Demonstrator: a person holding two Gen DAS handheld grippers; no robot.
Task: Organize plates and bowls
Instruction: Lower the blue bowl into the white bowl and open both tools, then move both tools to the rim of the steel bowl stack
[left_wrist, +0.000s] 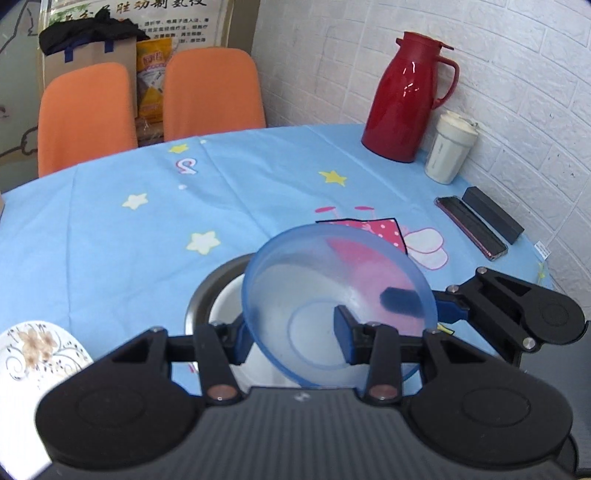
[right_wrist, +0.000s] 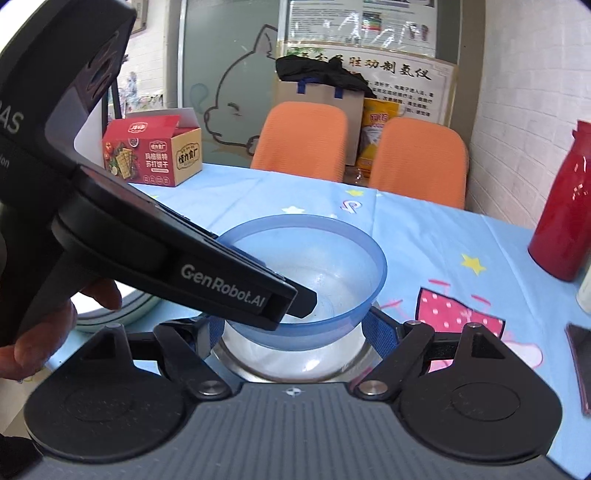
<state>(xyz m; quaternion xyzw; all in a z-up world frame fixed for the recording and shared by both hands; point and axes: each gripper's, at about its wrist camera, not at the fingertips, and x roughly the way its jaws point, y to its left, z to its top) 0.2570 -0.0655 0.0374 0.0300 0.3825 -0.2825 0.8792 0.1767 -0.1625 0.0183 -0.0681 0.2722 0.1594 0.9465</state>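
A translucent blue bowl (left_wrist: 332, 295) is held tilted above a steel bowl (left_wrist: 207, 291) with a white inside. My left gripper (left_wrist: 295, 339) is shut on the blue bowl, with its right finger inside and its left finger behind the wall. In the right wrist view the blue bowl (right_wrist: 332, 258) hangs over the steel bowl (right_wrist: 295, 362). My right gripper (right_wrist: 295, 332) is open, its blue-padded fingers (right_wrist: 380, 332) standing on either side of the steel bowl. The left gripper's body (right_wrist: 147, 240) crosses that view. A flowered white plate (left_wrist: 33, 354) lies at the lower left.
A red thermos jug (left_wrist: 410, 96), a white cup (left_wrist: 448, 147) and two dark flat cases (left_wrist: 476, 225) stand at the table's right by the brick wall. Two orange chairs (left_wrist: 147, 99) stand behind the table. A red snack box (right_wrist: 151, 151) sits at the far left.
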